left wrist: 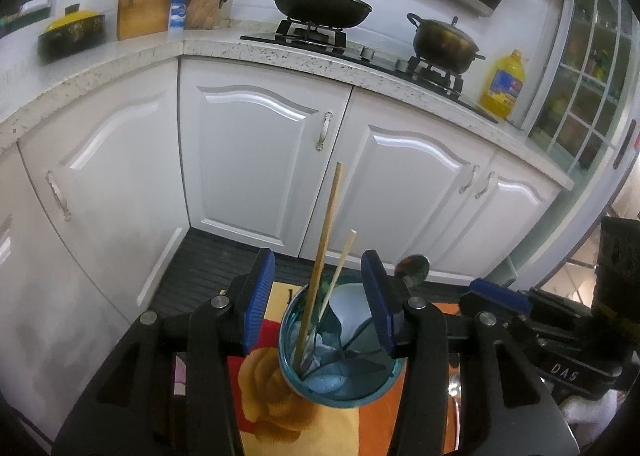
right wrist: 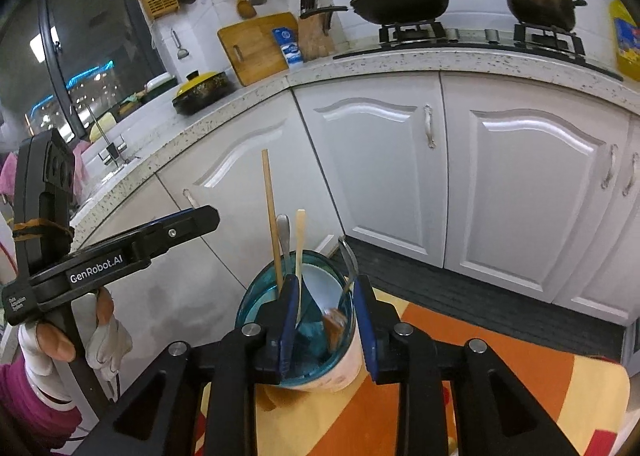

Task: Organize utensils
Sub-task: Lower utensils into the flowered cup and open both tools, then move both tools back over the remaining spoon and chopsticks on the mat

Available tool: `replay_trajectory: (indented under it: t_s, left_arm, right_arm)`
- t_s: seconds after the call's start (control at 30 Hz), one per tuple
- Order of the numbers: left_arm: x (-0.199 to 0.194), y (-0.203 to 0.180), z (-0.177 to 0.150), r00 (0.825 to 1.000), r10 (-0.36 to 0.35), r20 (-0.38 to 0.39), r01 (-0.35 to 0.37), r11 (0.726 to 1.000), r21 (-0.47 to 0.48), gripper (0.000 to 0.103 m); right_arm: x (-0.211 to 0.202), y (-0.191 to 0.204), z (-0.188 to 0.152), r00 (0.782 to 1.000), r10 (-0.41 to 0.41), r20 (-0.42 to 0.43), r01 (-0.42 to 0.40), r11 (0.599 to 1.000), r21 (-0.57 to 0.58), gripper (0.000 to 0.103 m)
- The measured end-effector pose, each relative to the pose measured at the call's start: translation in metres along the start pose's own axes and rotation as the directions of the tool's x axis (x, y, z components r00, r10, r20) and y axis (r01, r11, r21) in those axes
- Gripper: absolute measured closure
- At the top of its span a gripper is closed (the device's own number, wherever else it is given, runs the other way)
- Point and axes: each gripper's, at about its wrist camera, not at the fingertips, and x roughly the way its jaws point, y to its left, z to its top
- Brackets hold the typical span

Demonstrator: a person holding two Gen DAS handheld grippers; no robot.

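A blue-rimmed cup [left wrist: 340, 388] stands on a table with an orange and yellow cloth [left wrist: 280, 416]. It holds a long wooden chopstick [left wrist: 326, 232], a paler chopstick [left wrist: 340, 268], a white piece and metal utensils. My left gripper [left wrist: 318, 300] is open, its blue pads on either side of the cup, above its rim. In the right wrist view the same cup [right wrist: 340, 360] sits between the pads of my right gripper [right wrist: 326, 322], which is open and holds nothing. A spoon handle [right wrist: 283, 232] and a fork handle [right wrist: 350, 260] stick up from the cup.
White cabinet doors [left wrist: 256, 152] and a speckled counter [left wrist: 304, 56] stand behind the table. A wok [left wrist: 320, 4] and a pot [left wrist: 444, 40] sit on the stove. The other gripper [right wrist: 120, 256] is at the left, in a gloved hand. A dark floor mat [right wrist: 460, 284] lies below.
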Motion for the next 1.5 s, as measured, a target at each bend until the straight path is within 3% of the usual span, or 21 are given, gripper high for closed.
replay_trajectory:
  t_s: [0.8, 1.5]
  left_arm:
    - [-0.032, -0.059, -0.054, 1.000, -0.009, -0.001, 0.009, 0.991, 0.134, 0.058]
    - [-0.024, -0.115, -0.093, 0.993, -0.071, -0.091, 0.090, 0.969, 0.231, 0.058]
  right_arm:
    - [-0.063, 0.006, -0.043, 0.996, -0.073, 0.041, 0.073, 0.997, -0.008, 0.070]
    - [-0.102, -0.027, -0.093, 0.982, -0.186, 0.010, 0.185, 0.981, 0.062, 0.061]
